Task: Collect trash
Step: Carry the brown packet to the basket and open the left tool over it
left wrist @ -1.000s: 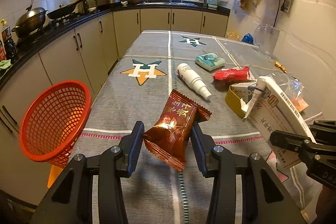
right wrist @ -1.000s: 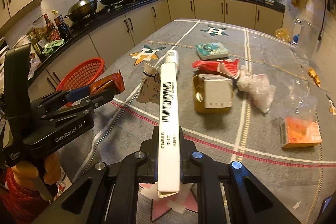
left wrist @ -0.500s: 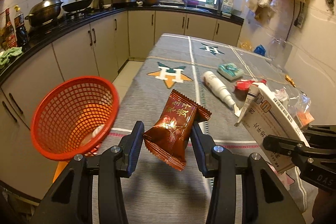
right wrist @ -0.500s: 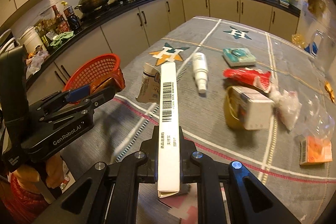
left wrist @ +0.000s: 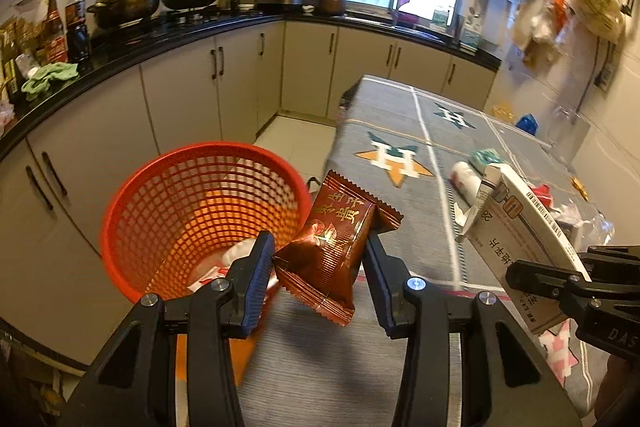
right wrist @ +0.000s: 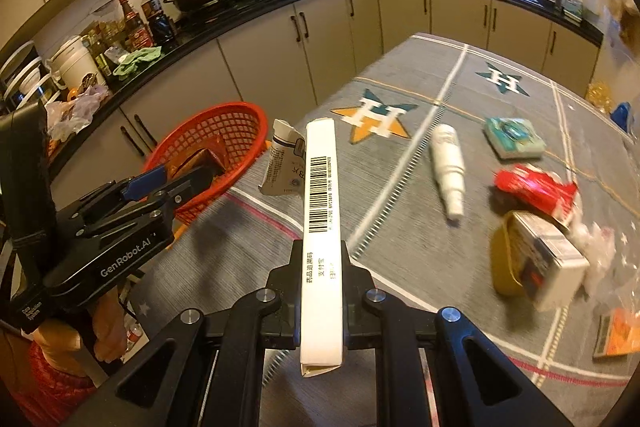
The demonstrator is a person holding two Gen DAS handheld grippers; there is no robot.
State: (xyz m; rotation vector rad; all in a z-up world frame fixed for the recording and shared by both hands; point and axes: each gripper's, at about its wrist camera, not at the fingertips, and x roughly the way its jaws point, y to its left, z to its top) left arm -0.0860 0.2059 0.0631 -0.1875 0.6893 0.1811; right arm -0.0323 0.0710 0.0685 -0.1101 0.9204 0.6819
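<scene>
- Both tongs have swung toward the red basket (left wrist: 200, 215), which now fills far more of the left wrist view than a second ago.
- Left tongs (left wrist: 320, 259) grasp a glossy brown snack wrapper (left wrist: 334, 247) with gold characters and crimped ends, hanging beside the basket's rim at the tabletop (left wrist: 400, 131) edge.
- Right tongs (right wrist: 320, 291) are clenched on a long flat white medicine box (right wrist: 320, 219), barcode uppermost, a creased leaflet (right wrist: 284, 163) jutting from its far end.
- Only the left wrist view looks into the basket, where pale scraps lie.
- Only the right wrist view shows the remaining litter clearly: a white bottle (right wrist: 448, 167), a teal packet (right wrist: 514, 137), a red wrapper (right wrist: 536, 187).
</scene>
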